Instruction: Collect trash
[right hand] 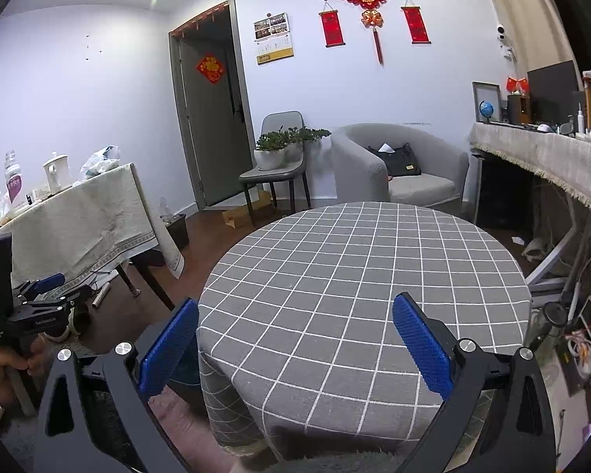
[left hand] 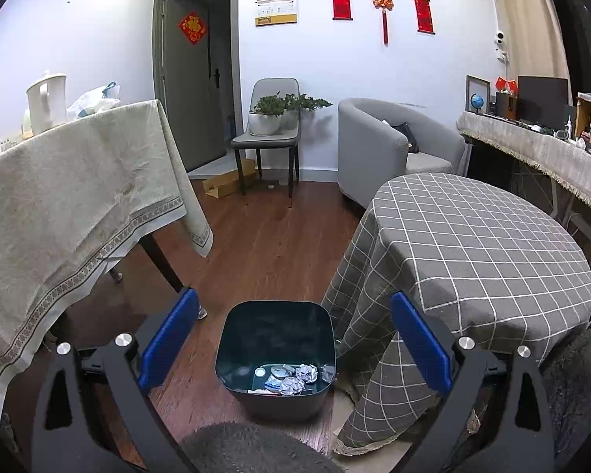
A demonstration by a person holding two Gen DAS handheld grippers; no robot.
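Note:
A dark green bin [left hand: 275, 331] stands on the wood floor beside the round table [left hand: 492, 252] with the grey checked cloth. Inside it lie crumpled paper balls [left hand: 301, 379], wrappers and a small white lid. My left gripper [left hand: 293, 335] is open and empty, held above the bin with its blue pads either side of it. My right gripper [right hand: 295, 341] is open and empty over the near edge of the round table [right hand: 366, 276]. The left gripper also shows at the left of the right wrist view [right hand: 39, 295], held in a hand.
A table with a beige cloth [left hand: 70, 197] stands at the left, carrying a white kettle [left hand: 47, 102] and bags. A chair with potted plants [left hand: 271, 118] and a grey armchair [left hand: 378, 146] stand by the far wall. A cluttered desk [left hand: 539, 146] runs along the right. A cardboard box [left hand: 228, 183] lies near the door.

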